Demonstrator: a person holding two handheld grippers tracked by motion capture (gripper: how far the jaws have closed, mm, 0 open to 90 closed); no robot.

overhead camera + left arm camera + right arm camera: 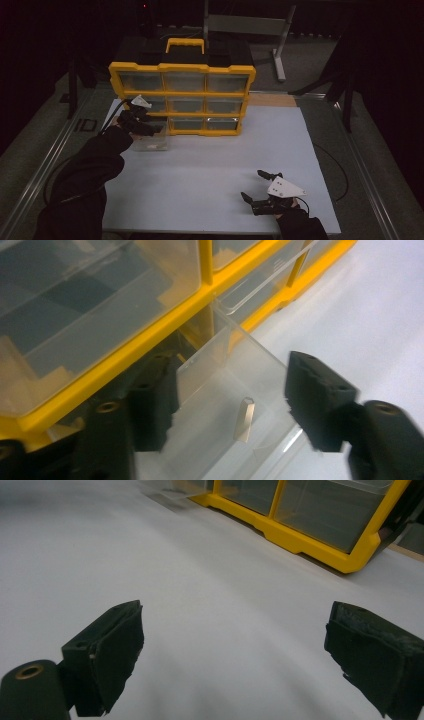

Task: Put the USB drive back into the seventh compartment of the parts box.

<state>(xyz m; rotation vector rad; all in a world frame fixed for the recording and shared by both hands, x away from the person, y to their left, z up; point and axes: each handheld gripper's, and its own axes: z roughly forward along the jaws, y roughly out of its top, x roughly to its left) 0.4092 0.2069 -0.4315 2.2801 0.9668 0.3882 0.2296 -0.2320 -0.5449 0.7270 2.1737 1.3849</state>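
A yellow and black organizer case with clear drawers stands upright at the back of the white mat. One clear drawer is pulled out at its lower left and rests on the mat. My left gripper hovers over this drawer, open, one jaw on each side of it. A small metal piece lies inside. The organizer's yellow frame runs just behind. My right gripper is low over the mat at the front right, open and holding nothing. The organizer is far ahead of it.
The white mat covers most of the table, with metal rails along its left and right sides. A grey metal stand is behind the organizer. A thin cable loops off the mat's right edge. A strip of wood shows right of the organizer.
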